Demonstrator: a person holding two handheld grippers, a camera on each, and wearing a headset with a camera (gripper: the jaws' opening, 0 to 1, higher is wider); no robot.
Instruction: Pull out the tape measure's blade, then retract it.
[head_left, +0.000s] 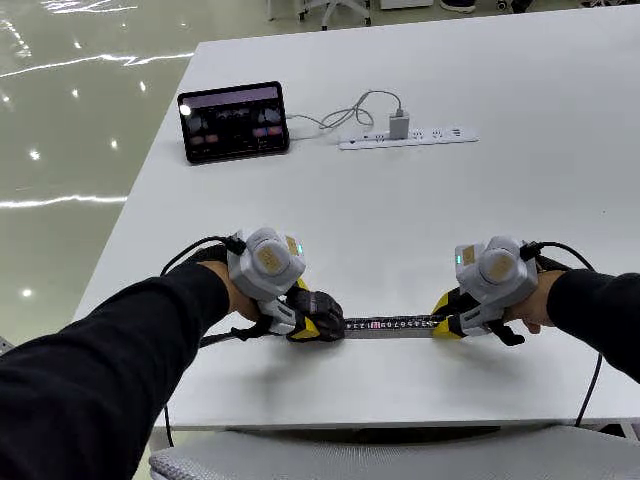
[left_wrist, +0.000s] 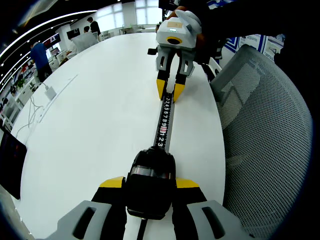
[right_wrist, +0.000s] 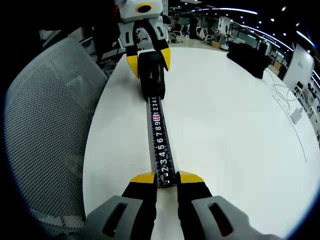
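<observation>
1. Currently, the tape measure (head_left: 320, 315) (left_wrist: 150, 175) (right_wrist: 151, 75) is being clamped by its black case between the jaws of the left hand-held gripper (head_left: 310, 325) (left_wrist: 150, 182) (right_wrist: 148, 59), down on the white counter (head_left: 400, 200) close to its near edge.
2. The blade (head_left: 395, 323) (left_wrist: 164, 125) (right_wrist: 159, 135) is being held drawn out, lying flat on the counter with its numbers up and running parallel to that near edge.
3. The blade's free end is being pinched between the closed yellow tips of the right hand-held gripper (head_left: 443, 325) (left_wrist: 170, 92) (right_wrist: 167, 179), well apart from the case.
4. The near edge is being bordered by a grey mesh chair (head_left: 400, 455) (left_wrist: 270, 140) (right_wrist: 45, 125), so little room is being left on that side.
5. Beyond the blade, a wide bare stretch of counter is being left open, up to a tablet (head_left: 233, 121) and a power strip (head_left: 405, 137) lying well apart from the work.
</observation>
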